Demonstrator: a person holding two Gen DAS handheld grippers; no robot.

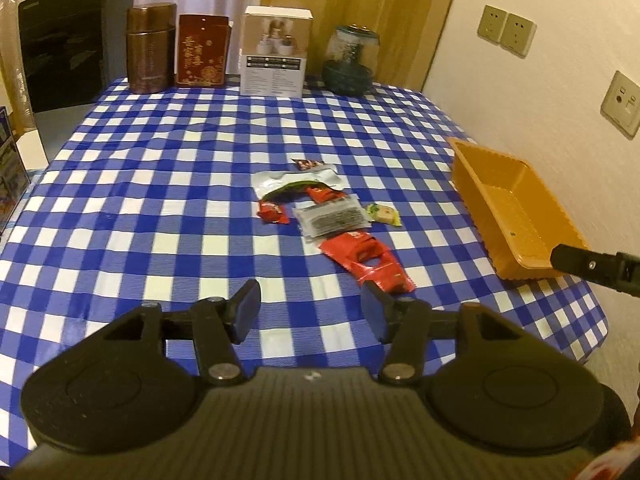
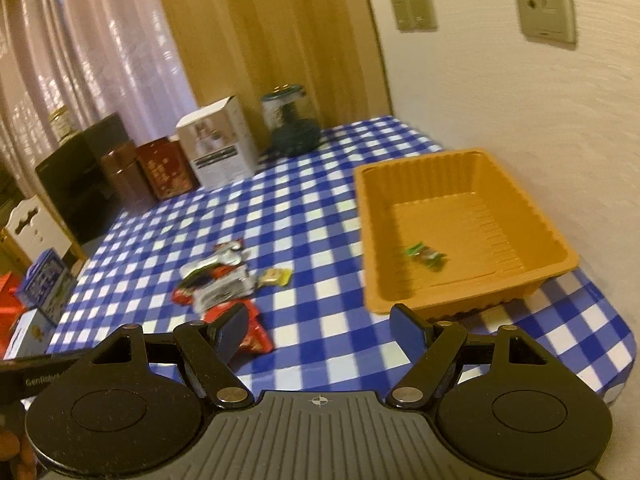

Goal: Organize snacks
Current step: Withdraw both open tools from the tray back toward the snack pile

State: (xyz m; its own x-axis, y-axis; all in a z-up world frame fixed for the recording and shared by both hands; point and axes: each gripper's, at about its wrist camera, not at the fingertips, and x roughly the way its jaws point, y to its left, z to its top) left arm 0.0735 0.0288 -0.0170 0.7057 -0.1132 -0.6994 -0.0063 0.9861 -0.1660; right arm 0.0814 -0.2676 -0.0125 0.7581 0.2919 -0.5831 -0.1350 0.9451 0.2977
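Note:
A heap of snack packets [image 1: 320, 204] lies mid-table on the blue checked cloth: a large red pack [image 1: 370, 262], a clear grey pack [image 1: 332, 220], a small red pack [image 1: 274, 212], a yellow sweet [image 1: 384, 214] and a silver pouch [image 1: 298, 180]. An orange tray [image 1: 516, 208] stands at the right edge by the wall. In the right wrist view the tray [image 2: 400, 184] holds one green sweet [image 2: 426, 256]. My left gripper [image 1: 310, 304] hangs open and empty just short of the heap. My right gripper [image 2: 320, 322] is open and empty between the heap [image 2: 220, 280] and the tray.
Along the far edge stand a brown canister [image 1: 151, 46], a red tin [image 1: 203, 51], a white box [image 1: 276, 54] and a glass jar [image 1: 351, 60]. A black cabinet [image 1: 68, 40] is back left. The wall with sockets [image 1: 507, 31] runs close on the right. The right gripper's finger [image 1: 592, 266] pokes in beside the tray.

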